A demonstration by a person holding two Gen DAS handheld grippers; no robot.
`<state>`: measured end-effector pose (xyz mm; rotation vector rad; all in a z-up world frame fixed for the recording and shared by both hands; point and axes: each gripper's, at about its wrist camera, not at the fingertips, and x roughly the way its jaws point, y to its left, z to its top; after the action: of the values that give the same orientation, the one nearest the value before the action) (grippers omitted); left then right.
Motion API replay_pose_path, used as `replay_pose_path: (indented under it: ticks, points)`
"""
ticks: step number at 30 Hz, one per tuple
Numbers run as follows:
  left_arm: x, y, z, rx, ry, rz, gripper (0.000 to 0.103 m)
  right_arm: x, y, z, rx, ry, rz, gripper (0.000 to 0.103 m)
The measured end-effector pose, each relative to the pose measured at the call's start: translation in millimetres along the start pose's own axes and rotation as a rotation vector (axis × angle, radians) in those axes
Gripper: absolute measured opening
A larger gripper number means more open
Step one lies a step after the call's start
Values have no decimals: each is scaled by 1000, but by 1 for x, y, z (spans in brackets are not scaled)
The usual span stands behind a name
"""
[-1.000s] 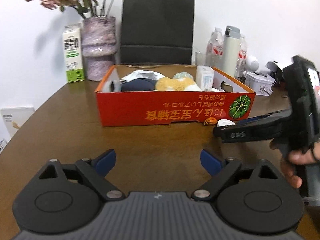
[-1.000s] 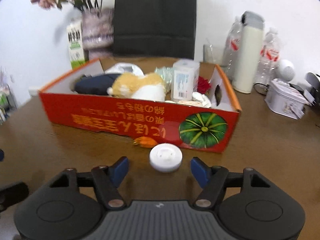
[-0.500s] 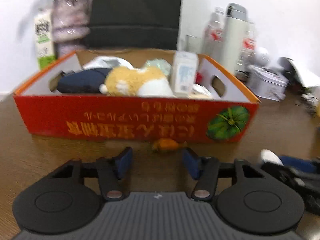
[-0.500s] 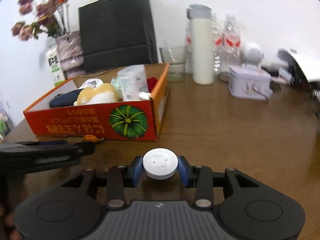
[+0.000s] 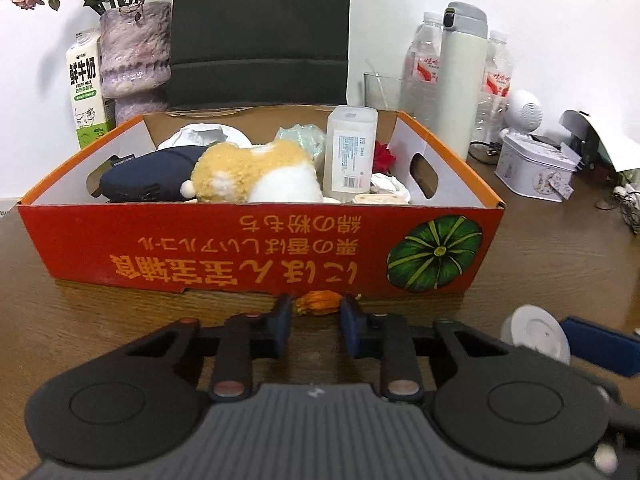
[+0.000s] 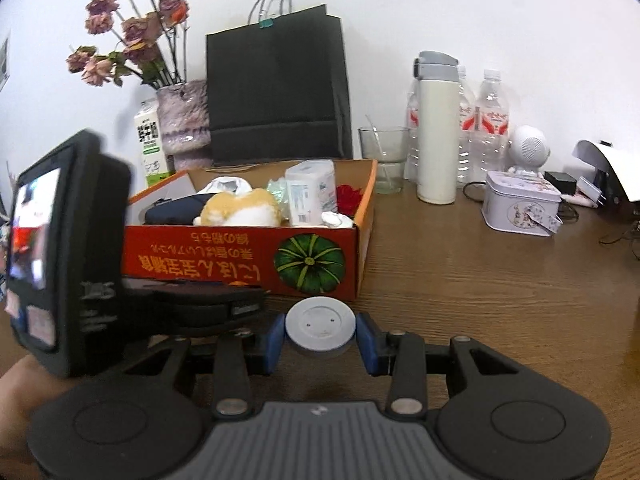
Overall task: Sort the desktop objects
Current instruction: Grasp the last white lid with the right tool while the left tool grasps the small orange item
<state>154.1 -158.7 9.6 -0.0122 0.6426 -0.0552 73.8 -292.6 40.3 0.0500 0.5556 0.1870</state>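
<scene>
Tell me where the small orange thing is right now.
In the left wrist view, the orange thing lies on the table against the red box, between the left gripper's closing fingers.

The left gripper [image 5: 316, 314] points down at the tabletop, its blue pads closing on a small orange object [image 5: 318, 302] between them. The right gripper [image 6: 320, 336], just beside it, clamps a white round disc [image 6: 320, 329].
</scene>
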Motion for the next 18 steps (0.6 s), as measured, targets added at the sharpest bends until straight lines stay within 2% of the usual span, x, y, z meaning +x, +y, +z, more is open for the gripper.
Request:
replay_pose_path:
  ticks: [1,3,6,11,13,18]
  points:
    - [-5,1,-2,1,-4,-2,14,1,0,-1,-1,3,-3,38]
    - [-18,8,-6,4,-24,-6,9,5,1,-2,-7,13,-4,38]
    - [-33,20,-13,11,-32,13,8,8,5,-7,-25,24,3,38]
    - [-50,47,-23,-42,-7,1,8,13,8,-11,-21,44,13,38]
    - [-65,58,-29,-52,-22,-7,8,11,9,-11,-21,40,14,38]
    - [-101,94,-45,-118,-41,26,8,3,20,-13,-78,12,25,38]
